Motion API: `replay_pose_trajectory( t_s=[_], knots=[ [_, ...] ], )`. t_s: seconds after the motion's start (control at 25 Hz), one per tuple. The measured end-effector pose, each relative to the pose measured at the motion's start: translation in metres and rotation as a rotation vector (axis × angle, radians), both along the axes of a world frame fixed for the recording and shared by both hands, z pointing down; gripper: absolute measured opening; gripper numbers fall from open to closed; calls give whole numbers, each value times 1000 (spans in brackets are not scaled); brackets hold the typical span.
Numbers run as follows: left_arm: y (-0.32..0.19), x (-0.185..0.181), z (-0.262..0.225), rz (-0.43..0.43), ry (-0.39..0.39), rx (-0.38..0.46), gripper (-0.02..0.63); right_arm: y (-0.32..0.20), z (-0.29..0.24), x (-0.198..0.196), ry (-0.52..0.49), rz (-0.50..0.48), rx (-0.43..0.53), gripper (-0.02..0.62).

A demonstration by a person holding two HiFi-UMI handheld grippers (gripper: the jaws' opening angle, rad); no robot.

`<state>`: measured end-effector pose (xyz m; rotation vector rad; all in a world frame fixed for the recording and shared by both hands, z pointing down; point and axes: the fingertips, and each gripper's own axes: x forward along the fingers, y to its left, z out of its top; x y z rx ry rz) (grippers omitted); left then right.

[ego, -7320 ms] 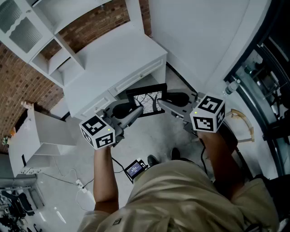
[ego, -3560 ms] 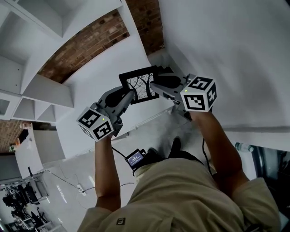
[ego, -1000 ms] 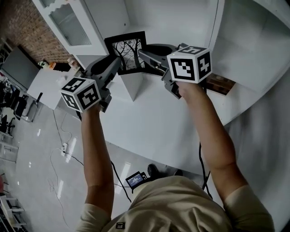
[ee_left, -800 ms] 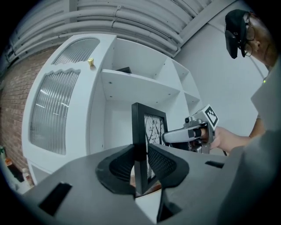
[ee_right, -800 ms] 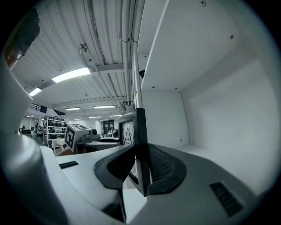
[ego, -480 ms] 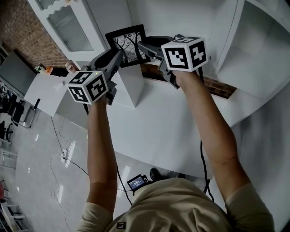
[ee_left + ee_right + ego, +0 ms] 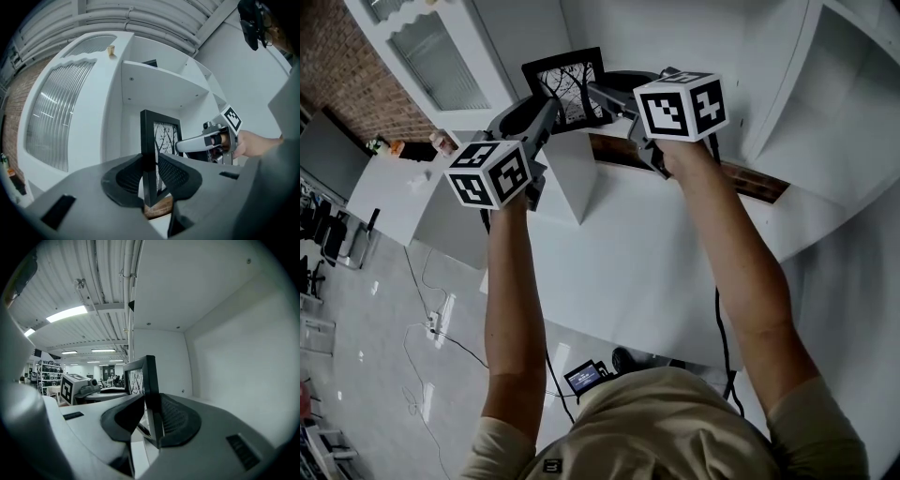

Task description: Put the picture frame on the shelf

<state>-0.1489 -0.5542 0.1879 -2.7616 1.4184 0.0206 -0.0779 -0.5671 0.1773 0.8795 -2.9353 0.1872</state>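
Observation:
A black picture frame (image 7: 567,86) with a bare-tree print is held upright in the air between both grippers, in front of an open compartment of the white shelf unit (image 7: 569,178). My left gripper (image 7: 549,109) is shut on the frame's left edge; in the left gripper view its pads clamp that black edge (image 7: 149,154). My right gripper (image 7: 600,95) is shut on the opposite edge of the frame (image 7: 149,380). The left gripper (image 7: 150,177) and the right gripper (image 7: 151,417) both point about level. The frame's bottom hangs free of the shelf board.
A glass-door cabinet (image 7: 431,66) stands left of the compartment, its ribbed pane (image 7: 61,117) close by. A shelf board (image 7: 159,86) runs above the frame. The compartment's white back wall (image 7: 161,362) and side wall (image 7: 234,352) lie ahead. A brick strip (image 7: 741,180) shows at right.
Both grippers carried the frame from low by the cabinet up to shelf height. In the last second they moved it slightly farther toward the compartment, grips unchanged.

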Motion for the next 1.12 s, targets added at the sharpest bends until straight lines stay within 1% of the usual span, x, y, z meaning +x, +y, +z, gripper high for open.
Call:
replay_pose_trajectory(
  t_s=[0.12,0.32,0.48,0.68,0.92,1.12],
  knots=[
    [-4,4,2,9,9,11,84,-4,3,4,-16,6,-5,83],
    [1,0,-1,29,32,42,84,-1,2,2,-11,5,-11,81],
    [4,0,-1,30,48,63,85,0,10,3,36,4,-29,83],
    [3,0,2,9,66,89,90,0,22,4,118,-17,-66,83],
    [3,-1,9,4,74,77,91,-1,25,4,150,-22,-73,83],
    [1,-3,24,-9,67,48,91,-1,28,7,173,-22,-72,83]
  ],
)
